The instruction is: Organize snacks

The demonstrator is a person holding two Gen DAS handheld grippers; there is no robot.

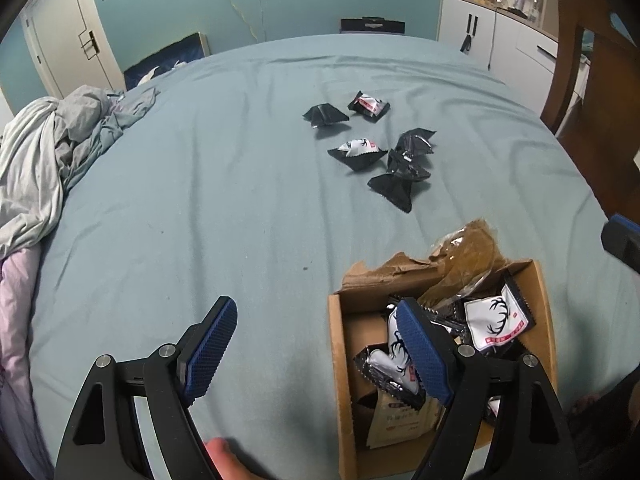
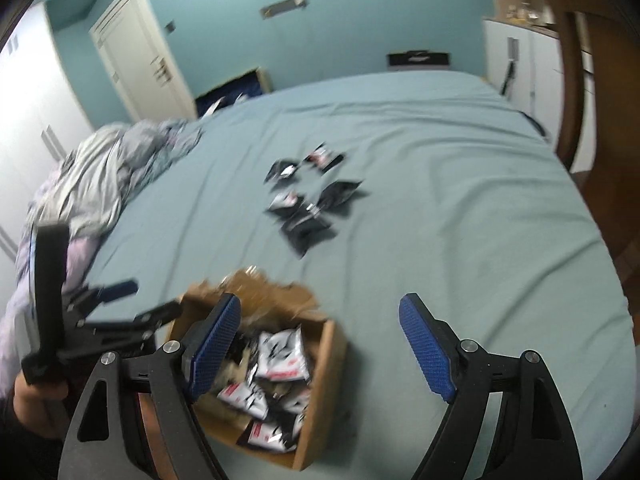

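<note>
Left wrist view: the loose snack packets (image 1: 376,148) lie on the bed (image 1: 220,200) at about one o'clock, well apart from the left tongs (image 1: 320,354), spread wide and empty beside the cardboard box (image 1: 340,360). Right tongs (image 2: 320,354), likewise spread and empty, look nearer.

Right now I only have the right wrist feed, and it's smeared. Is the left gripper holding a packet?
Observer: No. The left gripper is open and empty, with one finger over the cardboard box.
Operator: Loose packets on the bed, how many?
Observer: At least five loose packets in one cluster on the bed. Two show white antler labels.
Operator: What's the brown blur at the box's far end?
Observer: A crumpled brown plastic bag, sticking out past the torn flap.
</note>
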